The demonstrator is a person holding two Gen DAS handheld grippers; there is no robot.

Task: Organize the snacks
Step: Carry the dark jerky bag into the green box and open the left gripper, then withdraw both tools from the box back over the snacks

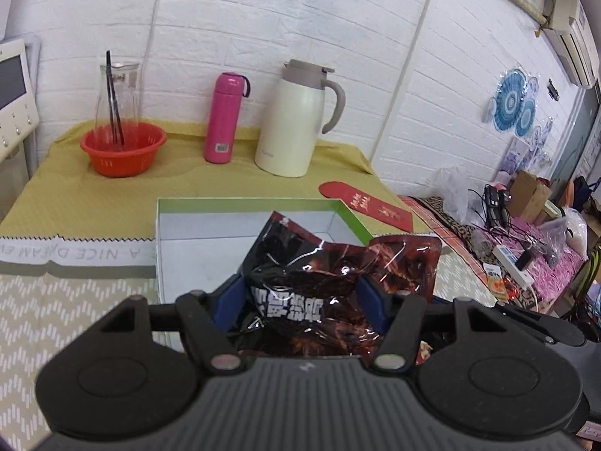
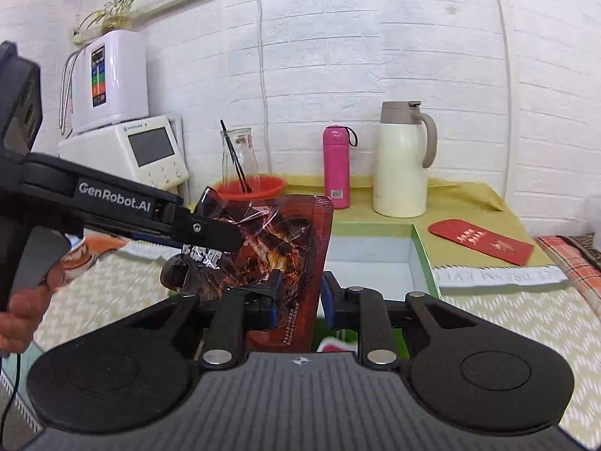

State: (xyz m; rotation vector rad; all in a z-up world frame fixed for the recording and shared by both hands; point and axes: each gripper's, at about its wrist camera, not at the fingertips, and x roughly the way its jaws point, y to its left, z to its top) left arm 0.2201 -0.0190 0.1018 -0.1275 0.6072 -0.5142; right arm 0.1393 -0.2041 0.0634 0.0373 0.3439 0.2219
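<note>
1. Snacks were the matter in hand, and only one dark red snack packet (image 1: 330,282) was clearly seen being handled, held up in the air just in front of the open box (image 1: 240,203).
2. The left tongs (image 1: 300,293) were clamped on the packet's lower part, with the blue pads pressed against its two sides.
3. The right tongs (image 2: 300,297) were closed on one side edge of the same packet (image 2: 293,248), so that it was held by both tools at once.
4. The box, white inside with a green rim, was seen on the worktop (image 1: 94,195) with nothing visible in the part of its floor that showed; the near part was hidden behind the packet.
5. No snack was judged to have been placed in the box yet, so the task was taken to be at an early stage.
6. The packet was still to be carried over the rim, lowered and released.
7. Something red and white was glimpsed low between the fingers in the right wrist view; whether it was another snack could not be told.
8. A pink bottle (image 1: 223,116), a cream jug (image 1: 296,120), an orange bowl (image 1: 122,148) and a red envelope (image 1: 366,205) were left untouched behind the box.
</note>
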